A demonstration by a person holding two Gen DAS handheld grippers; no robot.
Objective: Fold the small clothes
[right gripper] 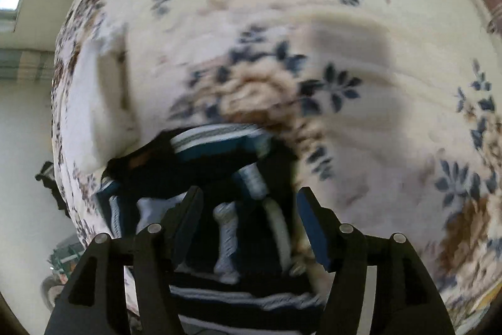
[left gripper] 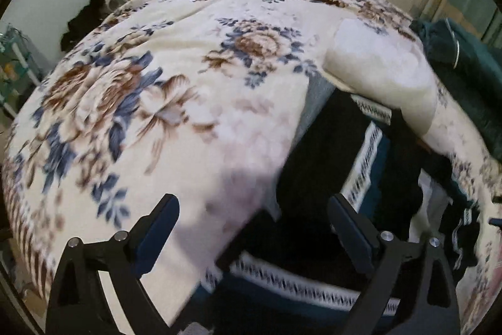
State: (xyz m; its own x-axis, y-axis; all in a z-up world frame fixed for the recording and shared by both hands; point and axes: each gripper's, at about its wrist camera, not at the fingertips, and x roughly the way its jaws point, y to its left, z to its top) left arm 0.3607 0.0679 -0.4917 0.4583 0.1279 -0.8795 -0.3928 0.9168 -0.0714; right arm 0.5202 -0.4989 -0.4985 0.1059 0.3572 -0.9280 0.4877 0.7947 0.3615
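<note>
Dark garment (left gripper: 329, 153): one; floral blanket (left gripper: 175, 90): one; tools: two, open.

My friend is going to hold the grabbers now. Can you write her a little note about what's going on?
Left gripper: jaws open, nothing held, above the edge of the dark garment with white patterned trim.
Right gripper: jaws open, nothing between the pads, over the same dark garment; this view is blurred.
The garment lies bunched on the floral blanket. A cream pillow and dark green clothes sit further back.
Done: hard to tell; both grippers are free of the garment.
Left: it does not look neatly folded yet.
</note>
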